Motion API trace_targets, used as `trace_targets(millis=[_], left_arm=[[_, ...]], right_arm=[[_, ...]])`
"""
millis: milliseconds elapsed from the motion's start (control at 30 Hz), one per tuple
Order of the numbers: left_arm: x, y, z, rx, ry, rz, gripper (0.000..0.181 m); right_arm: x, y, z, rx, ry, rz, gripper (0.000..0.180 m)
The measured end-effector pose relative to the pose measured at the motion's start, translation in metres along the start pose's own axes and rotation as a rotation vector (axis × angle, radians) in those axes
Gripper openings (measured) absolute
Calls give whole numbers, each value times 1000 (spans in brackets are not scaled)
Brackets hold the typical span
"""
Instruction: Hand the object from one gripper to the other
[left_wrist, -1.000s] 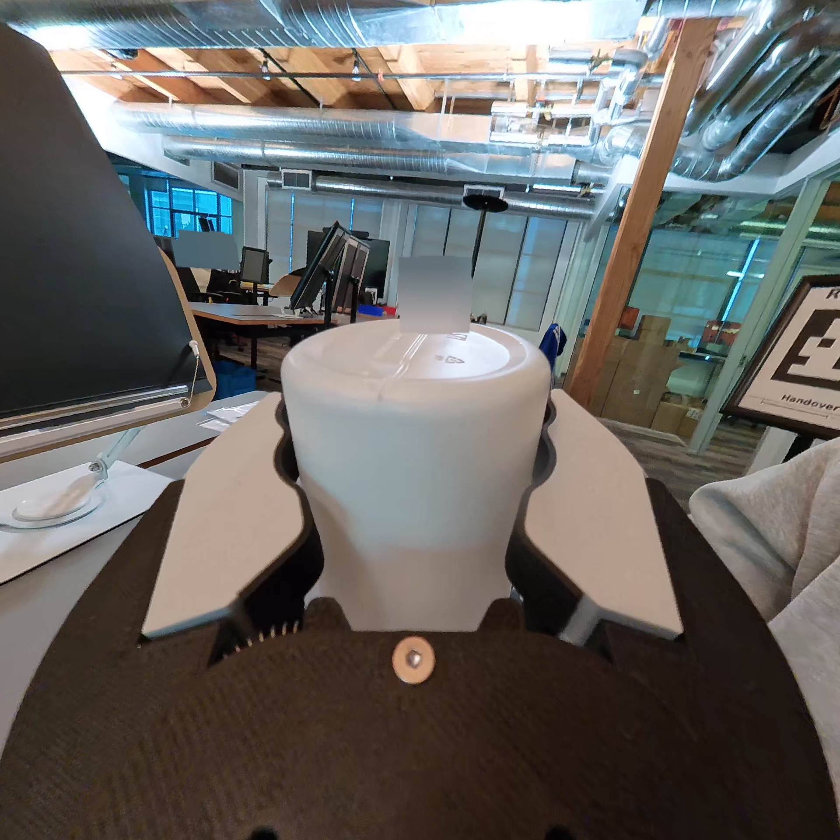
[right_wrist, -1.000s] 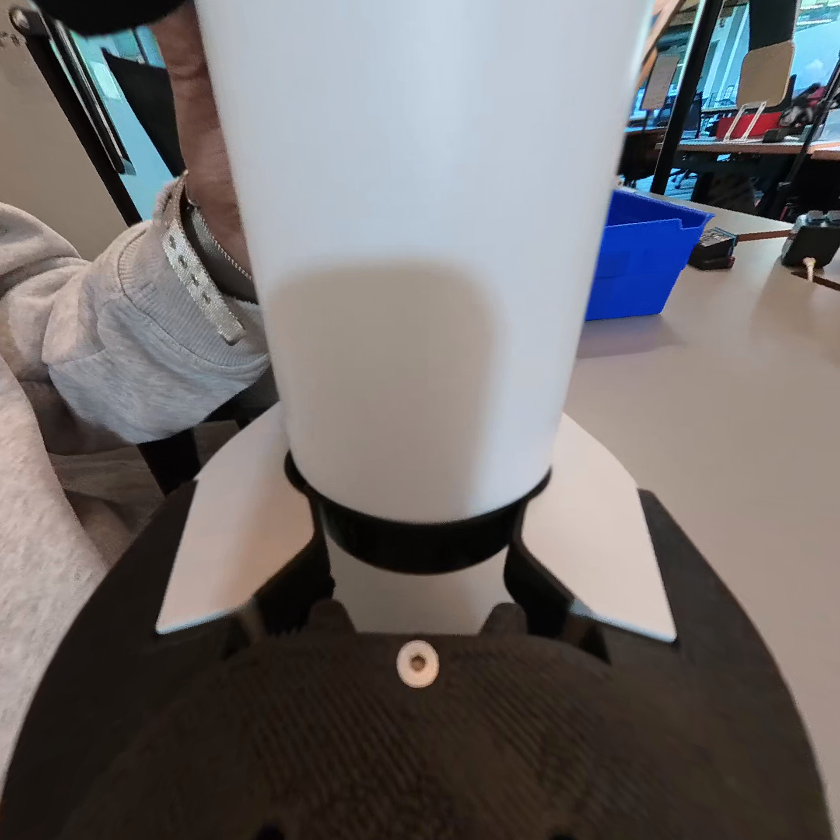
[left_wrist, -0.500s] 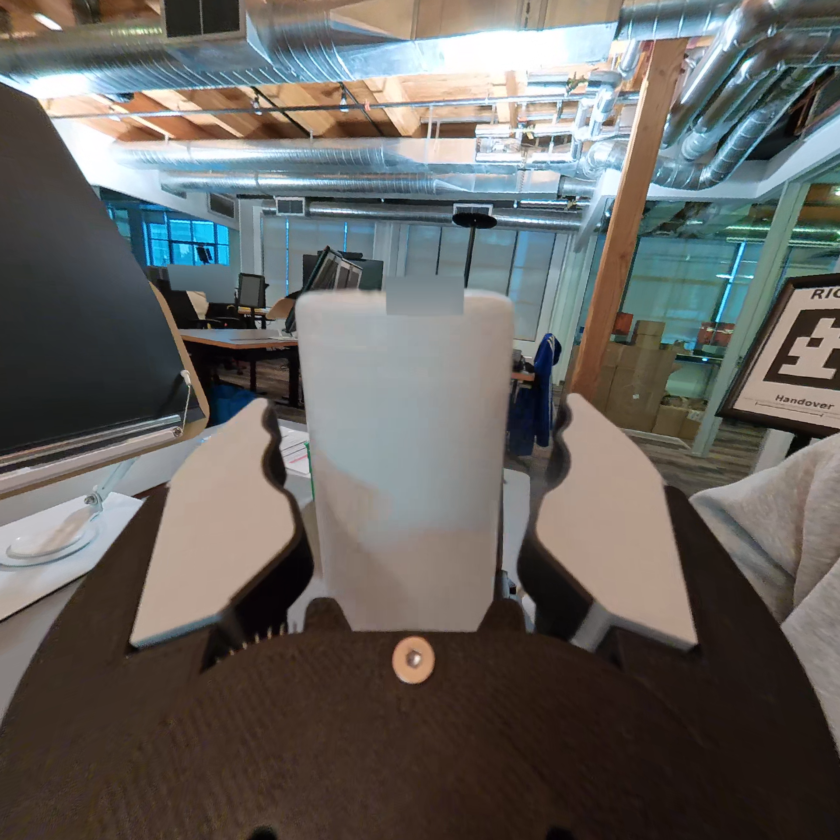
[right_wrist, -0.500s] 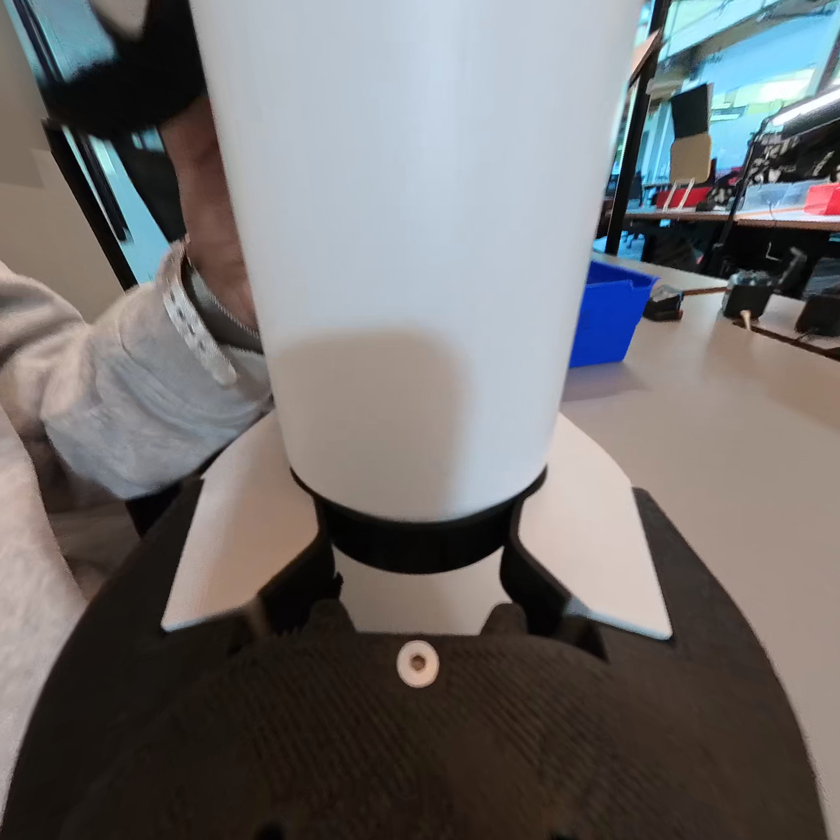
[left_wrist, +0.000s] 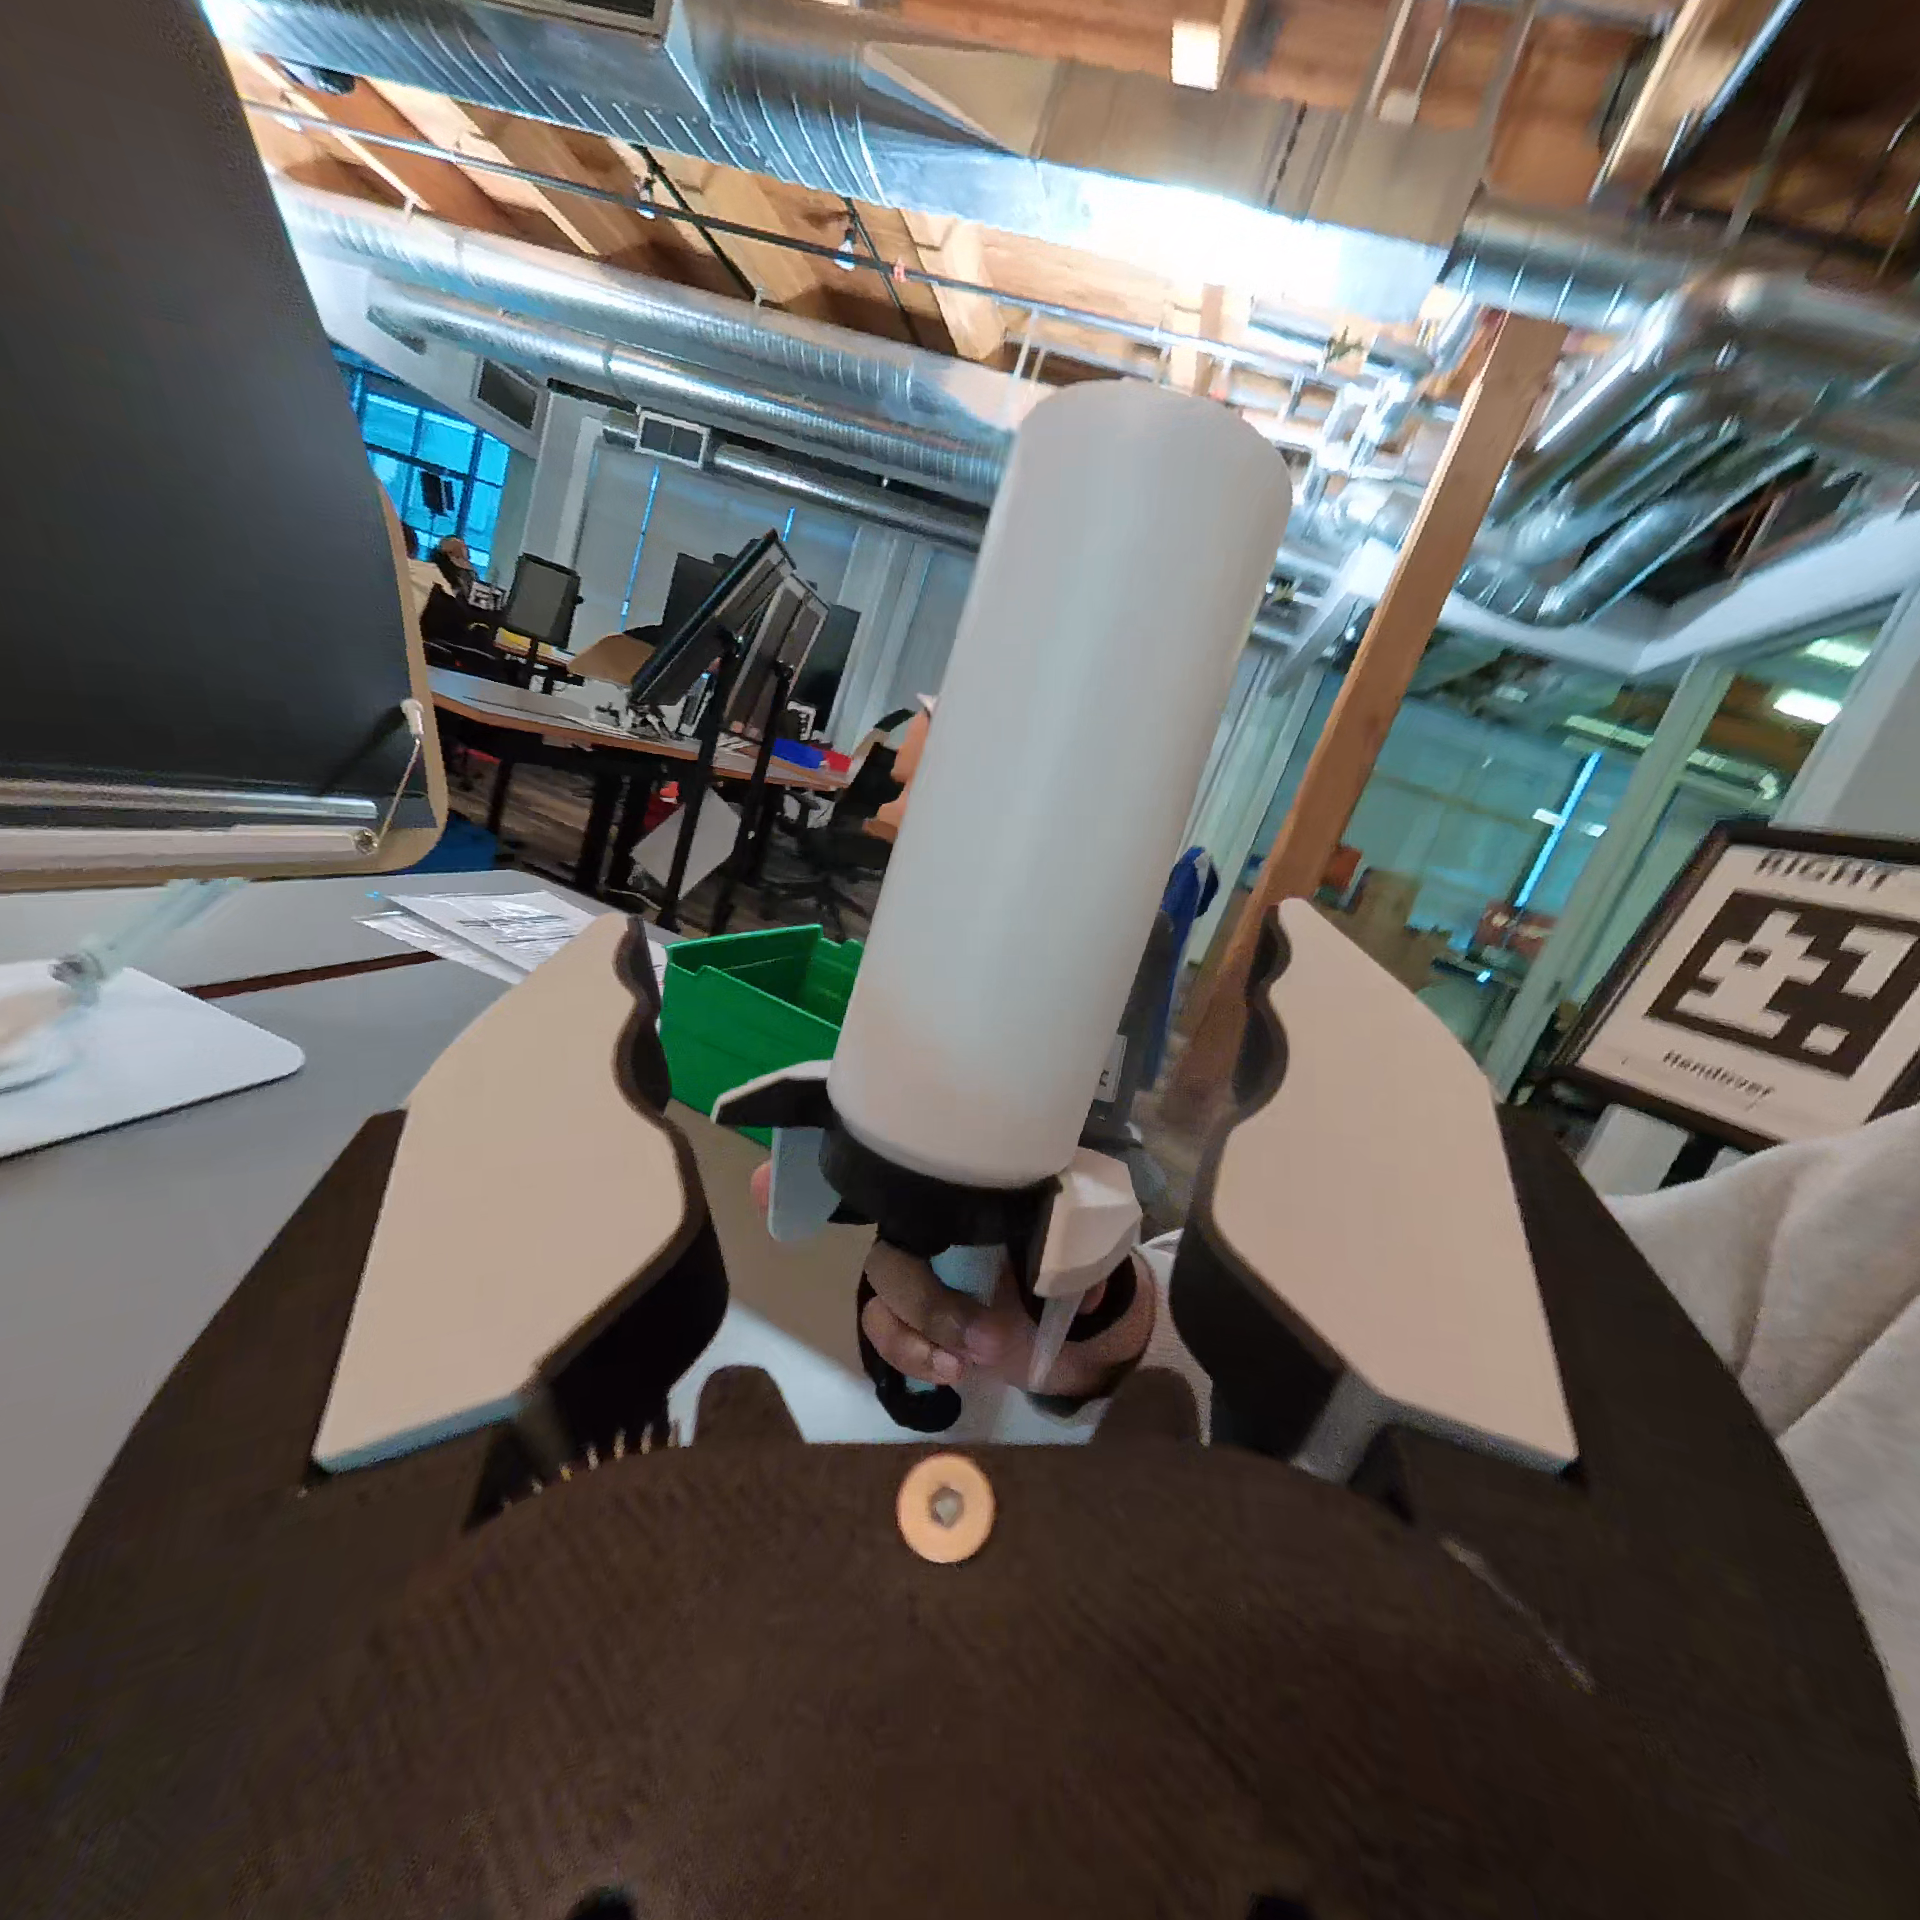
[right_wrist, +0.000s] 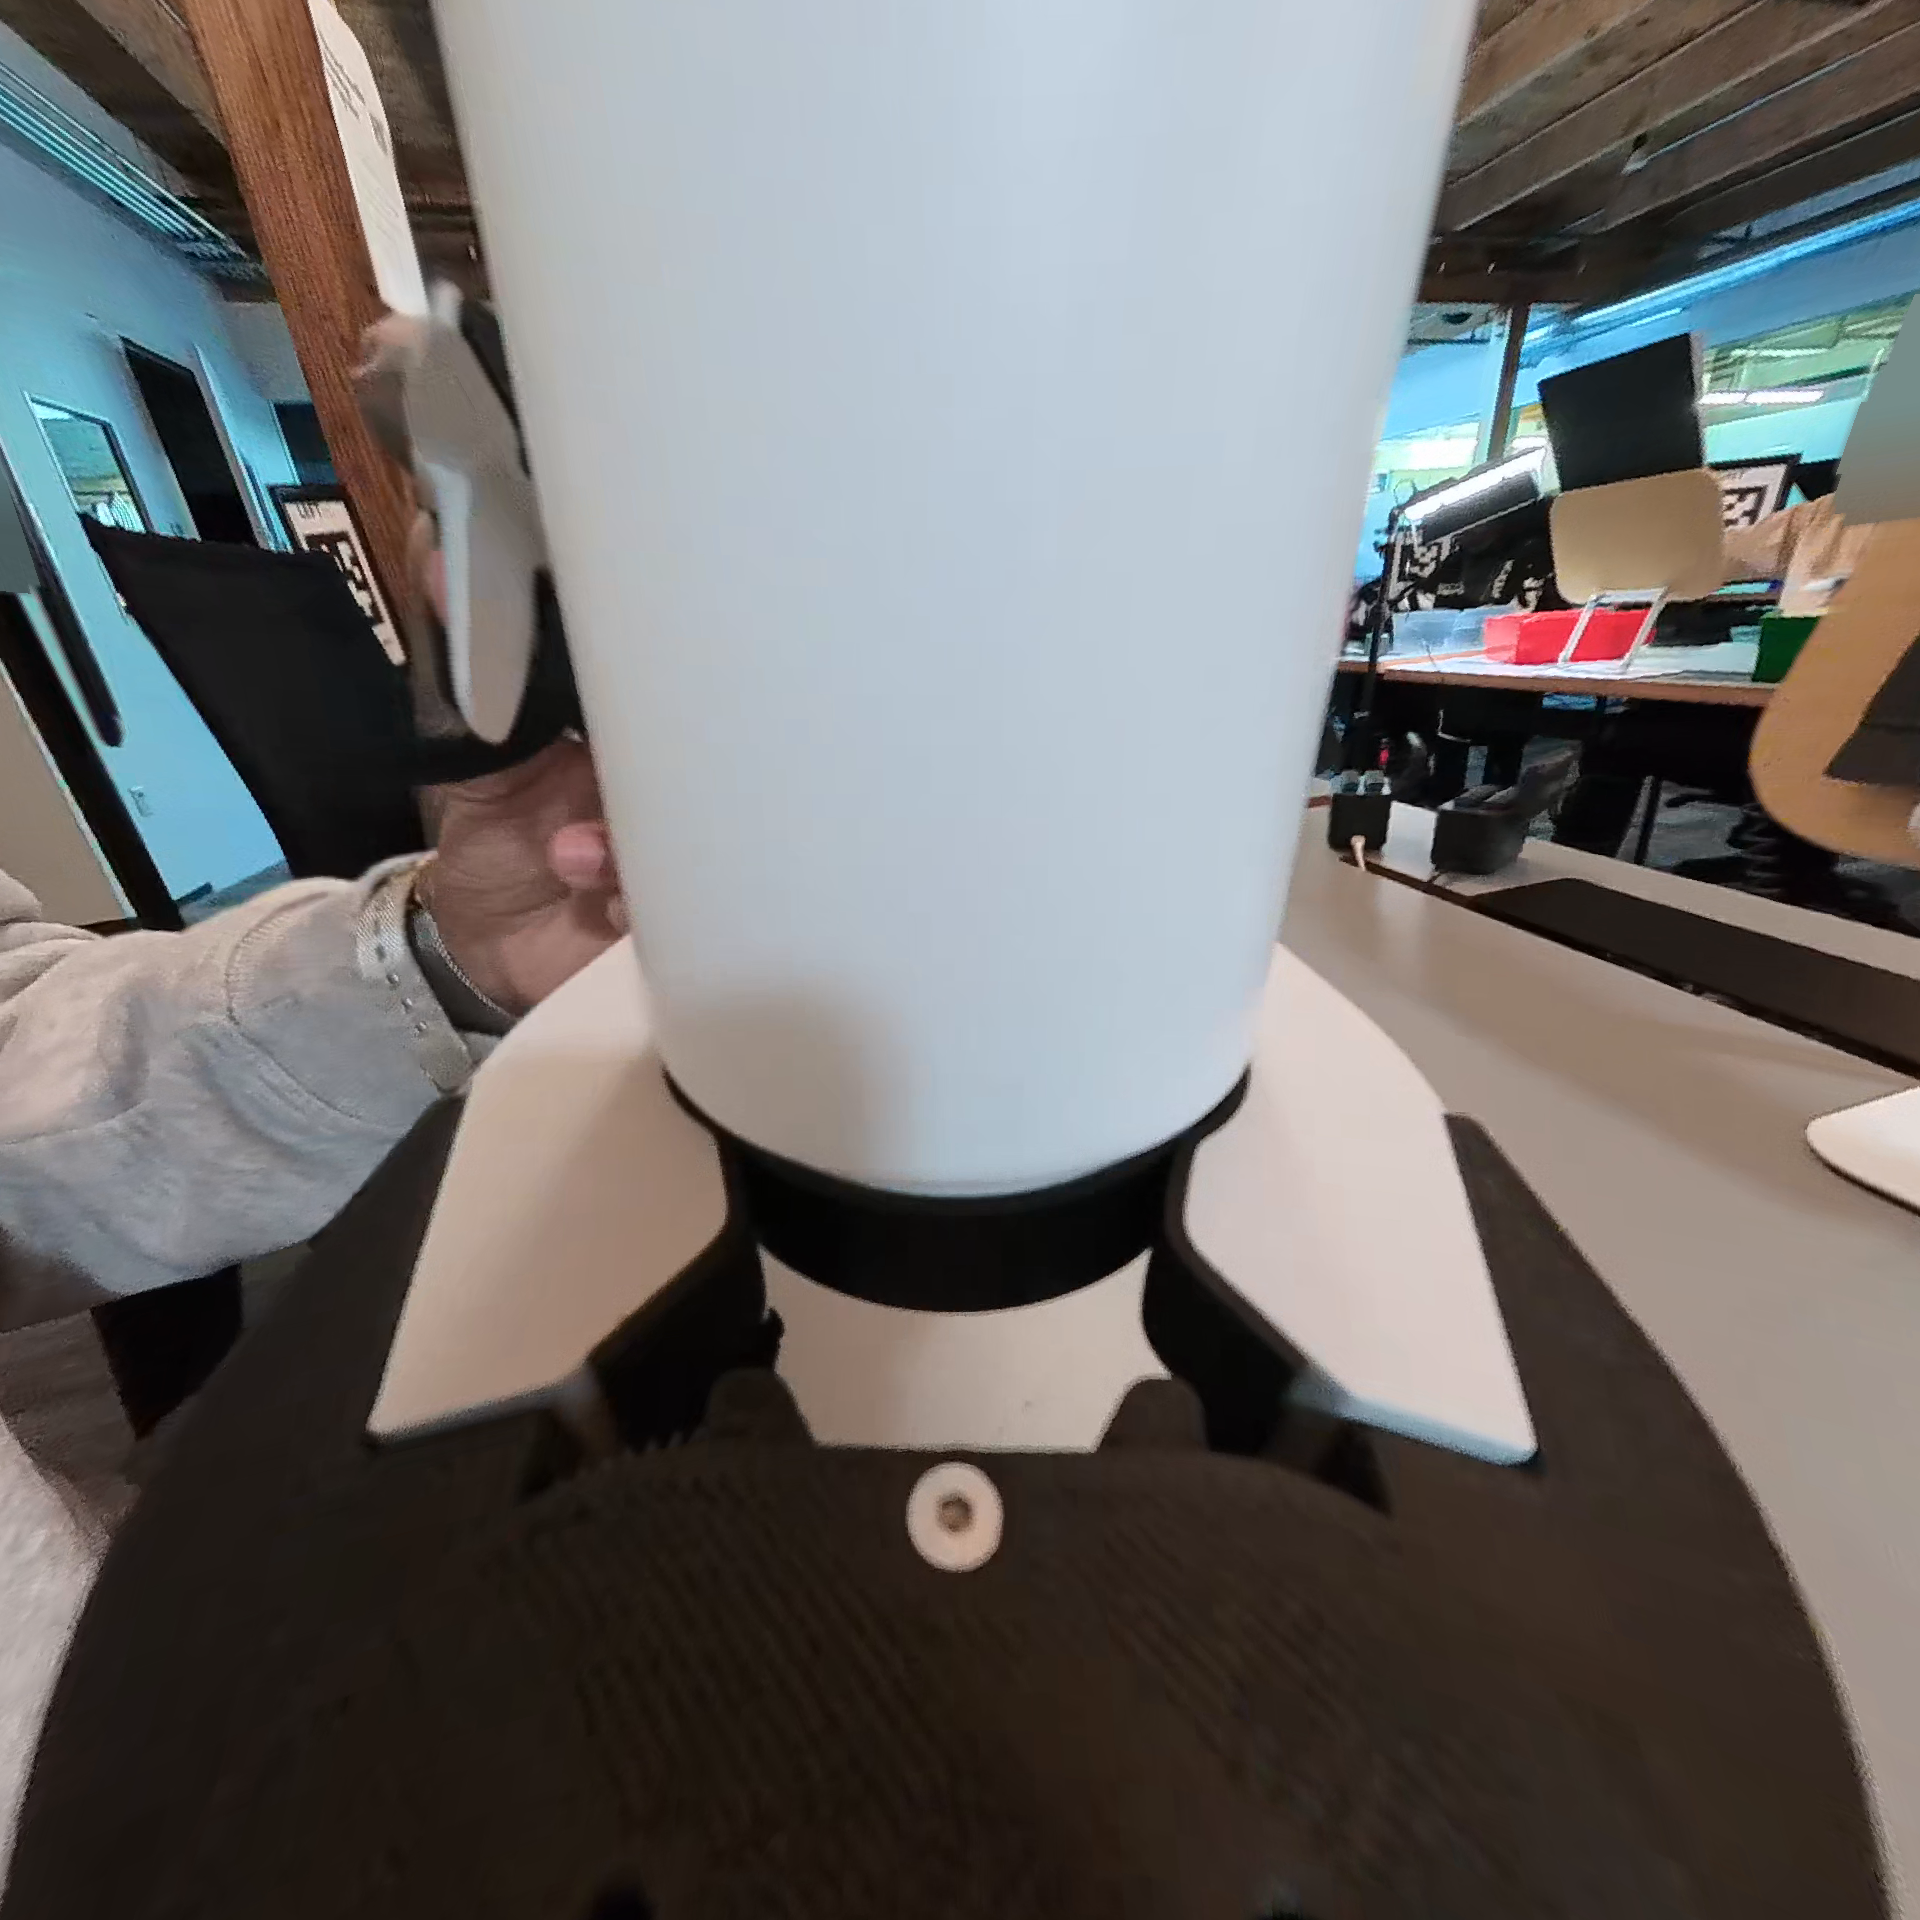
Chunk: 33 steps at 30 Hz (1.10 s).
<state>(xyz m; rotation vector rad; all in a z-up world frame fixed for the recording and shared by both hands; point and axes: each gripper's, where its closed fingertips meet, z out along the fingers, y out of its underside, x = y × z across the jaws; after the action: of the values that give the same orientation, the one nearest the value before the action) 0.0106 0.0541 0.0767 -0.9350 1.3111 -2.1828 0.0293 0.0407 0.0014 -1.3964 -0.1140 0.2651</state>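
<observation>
Two grippers show: the left gripper (left_wrist: 951, 1049) stands with its jaws spread wide and nothing between them, while ahead of it the white bottle (left_wrist: 1070, 769) rises tilted, off the table (left_wrist: 208, 1195), its black cap (right_wrist: 951, 1236) clenched in the right gripper (right_wrist: 951, 1174); a green bin (left_wrist: 743, 1013) sits beyond

Green bin (left_wrist: 748, 1013) on table (left_wrist: 156, 1226) – red bins (right_wrist: 1558, 636) behind.
</observation>
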Motion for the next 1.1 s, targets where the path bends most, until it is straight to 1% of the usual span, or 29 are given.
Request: trace_targets(millis=[100,233,433,567,633,700,800,900,933,1000,1100], left_arm=[[-7,2,-2,21,-4,-42,107],[-15,6,-4,3,-40,-4,107],[-26,3,-11,-47,-140,192,108],[-32,-7,-19,-77,-195,289,110],[-30,-10,-21,-97,-180,272,112],[-28,-7,-22,-143,-142,215,115],[-23,3,-21,-220,-64,85,121],[-26,22,-20,-307,-34,-50,120],[-30,33,-20,-355,-46,-75,121],[-40,49,-20,-420,-99,-47,122],[-43,49,-19,-412,-132,1,123]], right_arm=[[6,-1,-4,-1,11,8,94],[12,11,-6,-78,26,-30,95],[16,30,-11,-275,29,-155,94],[35,41,-24,-443,127,-301,94],[47,45,-33,-537,191,-399,94],[59,46,-43,-636,256,-526,94],[76,44,-58,-813,356,-789,94],[84,41,-67,-958,420,-1025,94],[85,40,-68,-984,430,-1076,94],[83,41,-66,-1012,434,-1119,94],[83,41,-67,-1027,437,-1136,94]])
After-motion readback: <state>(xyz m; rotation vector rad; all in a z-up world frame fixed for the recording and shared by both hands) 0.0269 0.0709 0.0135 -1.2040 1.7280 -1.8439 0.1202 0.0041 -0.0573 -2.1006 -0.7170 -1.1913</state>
